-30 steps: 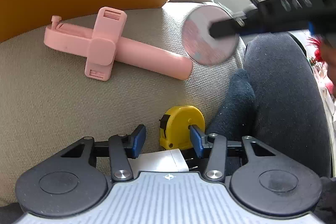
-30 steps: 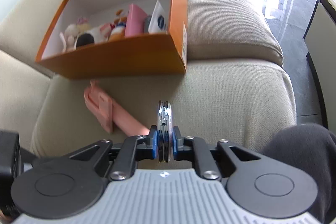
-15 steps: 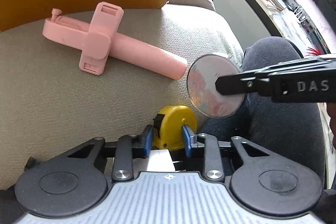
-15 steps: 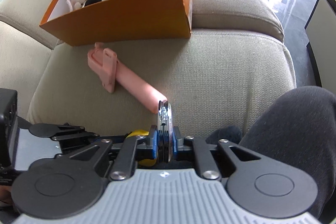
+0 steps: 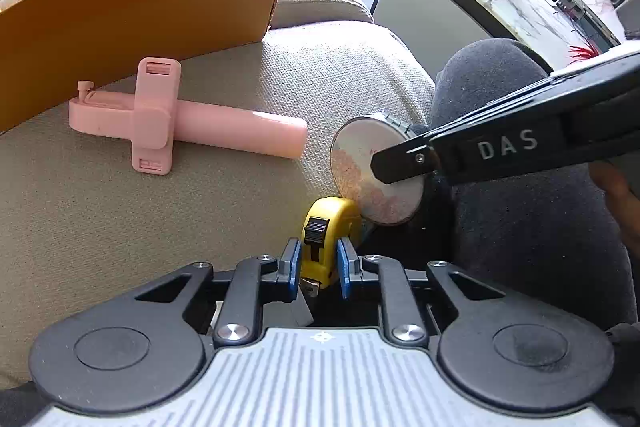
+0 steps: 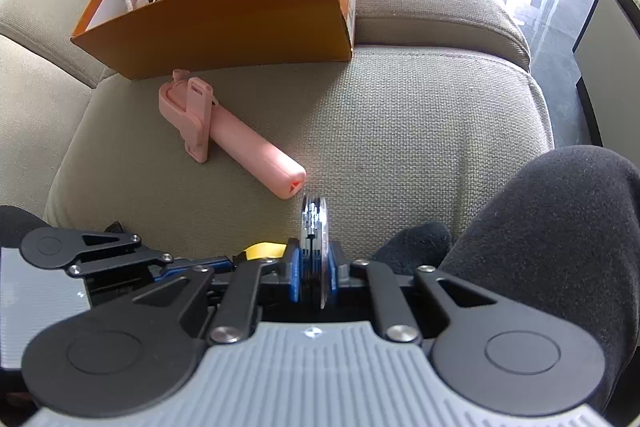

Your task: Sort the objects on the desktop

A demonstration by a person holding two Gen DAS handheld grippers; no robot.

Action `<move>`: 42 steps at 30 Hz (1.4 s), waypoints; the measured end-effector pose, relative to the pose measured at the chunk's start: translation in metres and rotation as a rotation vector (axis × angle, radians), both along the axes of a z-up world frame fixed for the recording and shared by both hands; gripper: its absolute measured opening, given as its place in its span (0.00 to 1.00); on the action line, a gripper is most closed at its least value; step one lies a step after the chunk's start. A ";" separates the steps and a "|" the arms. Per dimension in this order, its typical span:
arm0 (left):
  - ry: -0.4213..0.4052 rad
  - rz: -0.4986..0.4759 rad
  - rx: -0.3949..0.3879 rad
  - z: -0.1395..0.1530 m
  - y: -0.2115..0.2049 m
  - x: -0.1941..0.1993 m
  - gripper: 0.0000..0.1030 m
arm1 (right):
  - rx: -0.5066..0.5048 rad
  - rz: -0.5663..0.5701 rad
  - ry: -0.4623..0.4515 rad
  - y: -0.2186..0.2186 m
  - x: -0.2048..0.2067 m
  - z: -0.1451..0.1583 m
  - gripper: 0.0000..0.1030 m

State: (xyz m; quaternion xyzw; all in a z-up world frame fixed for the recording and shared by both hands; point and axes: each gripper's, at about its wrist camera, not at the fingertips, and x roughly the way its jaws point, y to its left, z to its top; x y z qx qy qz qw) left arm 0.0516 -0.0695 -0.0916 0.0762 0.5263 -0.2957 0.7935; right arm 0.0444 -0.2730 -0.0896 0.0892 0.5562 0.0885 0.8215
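Gripping the yellow tape [image 5: 326, 227] low at the sofa [image 5: 120, 227] edge, the left gripper [image 5: 316, 267] has just been closing and its pads now pinch it narrowly, so it could twist out. The right gripper [image 6: 312, 267] clamps a disc [image 6: 314, 227] edge-on right beside it; they might bump. The box [image 6: 240, 19] sits beyond the pink stick [image 6: 232, 143].

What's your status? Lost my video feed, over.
Left gripper just closed on yellow tape measure. Right gripper shut on round disc. Pink holder on sofa before orange box; path clear.
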 end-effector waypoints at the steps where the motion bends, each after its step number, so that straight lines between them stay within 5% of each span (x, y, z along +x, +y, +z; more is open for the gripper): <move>1: 0.003 0.003 -0.001 -0.001 0.000 0.001 0.21 | 0.002 -0.001 -0.001 0.000 -0.001 0.000 0.14; 16: -0.051 0.076 -0.033 0.008 0.009 -0.005 0.19 | 0.001 -0.016 -0.028 -0.006 0.001 0.007 0.14; 17: -0.077 0.086 -0.025 0.012 0.010 -0.005 0.00 | 0.005 -0.017 -0.033 -0.006 0.002 0.008 0.14; 20: -0.124 0.126 -0.016 0.023 0.018 -0.004 0.00 | 0.033 -0.010 -0.042 -0.005 0.004 0.012 0.14; 28: -0.055 0.131 -0.023 0.009 0.031 0.003 0.00 | 0.008 0.018 -0.034 0.010 0.010 0.009 0.14; 35: -0.006 0.130 -0.121 0.001 0.047 0.010 0.51 | 0.038 -0.009 0.023 0.003 0.009 -0.005 0.14; 42: 0.024 0.081 -0.105 -0.014 0.039 0.016 0.51 | 0.074 -0.032 0.038 -0.004 0.010 -0.009 0.14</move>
